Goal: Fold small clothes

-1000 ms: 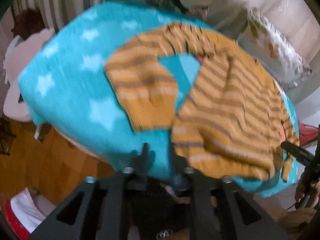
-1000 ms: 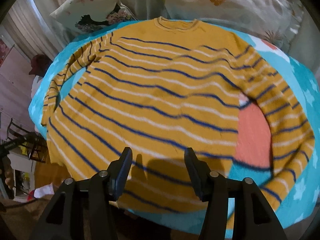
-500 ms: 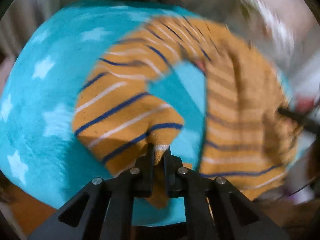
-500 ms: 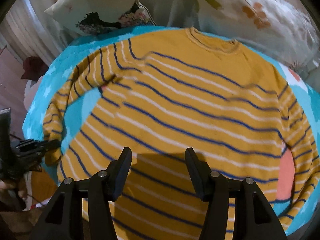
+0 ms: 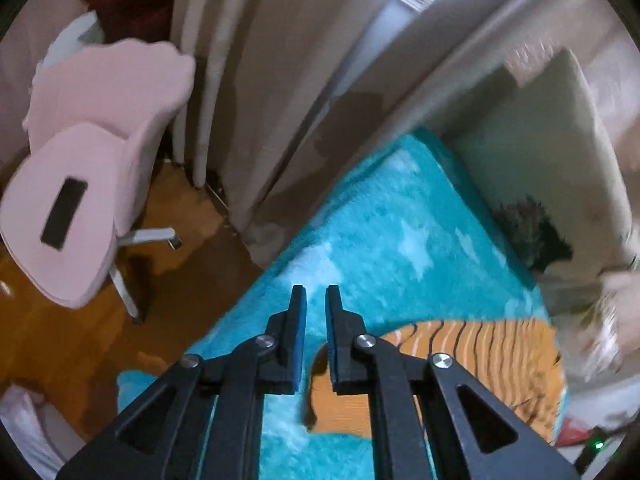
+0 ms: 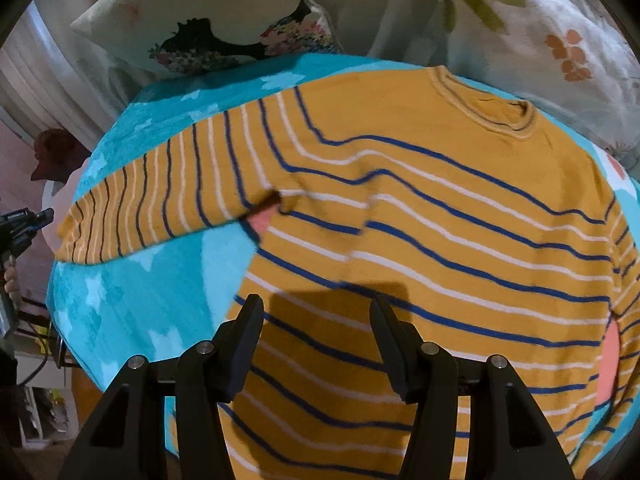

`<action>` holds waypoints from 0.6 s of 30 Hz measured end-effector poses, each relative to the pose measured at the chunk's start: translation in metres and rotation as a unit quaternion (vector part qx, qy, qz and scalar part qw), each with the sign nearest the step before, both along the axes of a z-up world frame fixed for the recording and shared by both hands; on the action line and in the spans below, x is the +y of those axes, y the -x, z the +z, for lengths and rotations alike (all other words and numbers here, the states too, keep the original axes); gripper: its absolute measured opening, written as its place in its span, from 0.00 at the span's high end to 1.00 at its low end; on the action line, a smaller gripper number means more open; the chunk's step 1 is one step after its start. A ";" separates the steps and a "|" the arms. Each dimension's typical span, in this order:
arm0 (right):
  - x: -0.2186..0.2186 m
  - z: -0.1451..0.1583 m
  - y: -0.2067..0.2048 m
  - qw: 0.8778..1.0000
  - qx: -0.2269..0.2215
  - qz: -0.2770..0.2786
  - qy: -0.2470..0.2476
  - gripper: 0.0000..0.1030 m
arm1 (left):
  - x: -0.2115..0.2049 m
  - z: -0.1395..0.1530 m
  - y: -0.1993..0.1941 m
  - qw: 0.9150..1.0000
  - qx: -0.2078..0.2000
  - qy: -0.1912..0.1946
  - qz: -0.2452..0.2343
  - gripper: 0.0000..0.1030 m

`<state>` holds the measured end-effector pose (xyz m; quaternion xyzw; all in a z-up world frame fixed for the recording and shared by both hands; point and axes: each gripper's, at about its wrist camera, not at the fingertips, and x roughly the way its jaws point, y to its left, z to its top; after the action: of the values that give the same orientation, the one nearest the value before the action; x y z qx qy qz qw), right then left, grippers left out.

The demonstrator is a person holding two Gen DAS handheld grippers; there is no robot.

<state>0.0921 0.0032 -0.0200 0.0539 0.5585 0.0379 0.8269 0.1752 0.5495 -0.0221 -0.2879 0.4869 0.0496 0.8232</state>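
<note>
Sweater (image 6: 420,240) sleeve (image 6: 160,200), curled inward a second ago, now lies stretched toward nine o'clock, ready for folding. Left gripper (image 5: 316,300) is clenched, its hold on the cuff unclear; right gripper (image 6: 316,308) hovers released.

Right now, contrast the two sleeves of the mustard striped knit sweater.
The picture-left sleeve lies stretched straight out over the teal star-patterned blanket; the picture-right sleeve curves down beside the body. The left one shows to its cuff; the right one runs off frame. Both share blue and white stripes.
</note>
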 end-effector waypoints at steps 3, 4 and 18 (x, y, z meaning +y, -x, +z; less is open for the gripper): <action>0.018 0.000 -0.009 1.000 0.001 0.008 -0.004 0.42 | -0.004 -0.004 0.011 1.000 0.002 0.006 -0.011 0.75; 0.023 0.001 -0.012 1.000 0.001 0.011 -0.004 0.42 | -0.009 -0.007 0.009 1.000 0.005 0.007 -0.015 0.65; 0.089 -0.012 -0.042 0.997 0.008 0.068 -0.047 0.42 | -0.076 -0.030 0.024 0.997 0.018 0.031 -0.066 0.43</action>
<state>0.1339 0.0918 -0.0324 0.0550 0.5655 0.1201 0.8141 0.1509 0.4733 -0.0519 -0.2797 0.5208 -0.0152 0.8064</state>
